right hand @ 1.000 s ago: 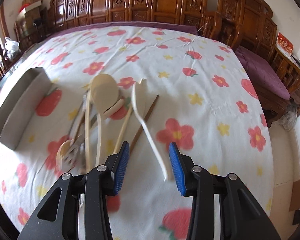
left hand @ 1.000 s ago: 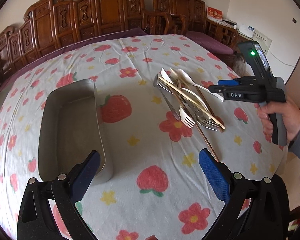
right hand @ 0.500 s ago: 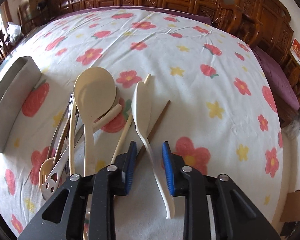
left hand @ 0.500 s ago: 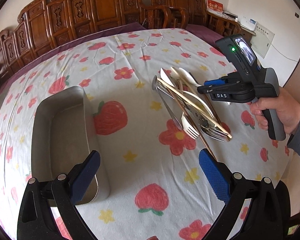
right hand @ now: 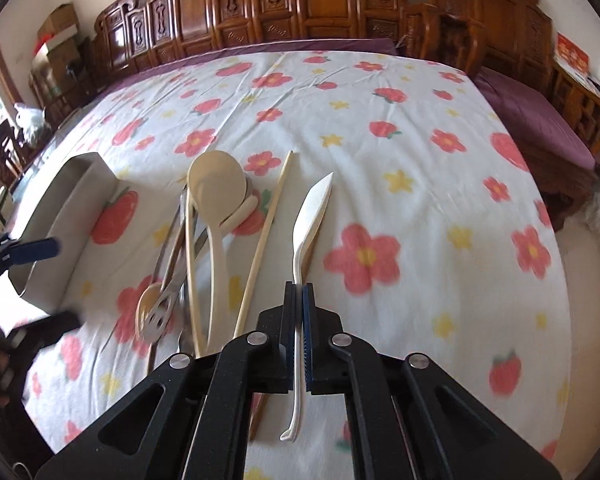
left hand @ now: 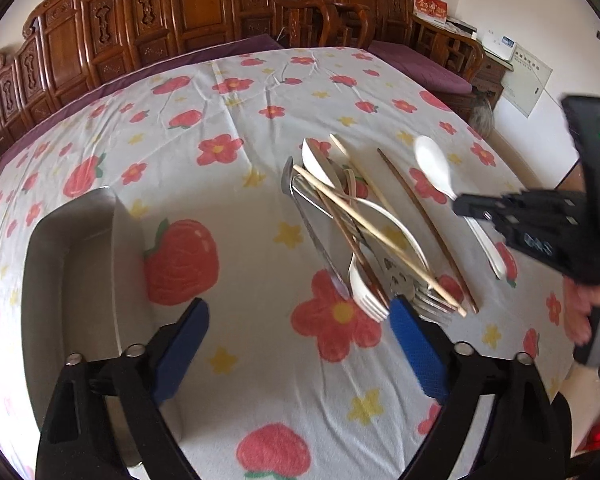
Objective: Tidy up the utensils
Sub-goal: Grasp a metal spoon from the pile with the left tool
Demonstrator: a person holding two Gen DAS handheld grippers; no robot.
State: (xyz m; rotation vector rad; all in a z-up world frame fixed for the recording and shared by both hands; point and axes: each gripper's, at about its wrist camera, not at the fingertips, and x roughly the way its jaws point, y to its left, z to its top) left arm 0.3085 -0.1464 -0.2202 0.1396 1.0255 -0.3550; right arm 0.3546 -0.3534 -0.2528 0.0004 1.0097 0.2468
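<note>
A pile of utensils (left hand: 364, 236) lies mid-table: cream spoons, chopsticks, metal forks and a white plastic fork. My right gripper (right hand: 299, 292) is shut on the handle of a white spoon (right hand: 314, 210) and holds it just right of the pile; the spoon also shows in the left wrist view (left hand: 434, 166). A large cream spoon (right hand: 216, 188) tops the pile. My left gripper (left hand: 296, 344) is open and empty, low over the cloth between the metal tray (left hand: 48, 280) and the pile. The tray looks empty.
The table wears a white cloth with red flowers and strawberries (left hand: 180, 260). Carved wooden chairs (left hand: 204, 12) ring the far side. The table's right edge drops off near the right hand (left hand: 580, 312).
My right gripper closed on the white spoon's handle and drew it away to the right of the pile. My left gripper moved forward toward the pile, still open.
</note>
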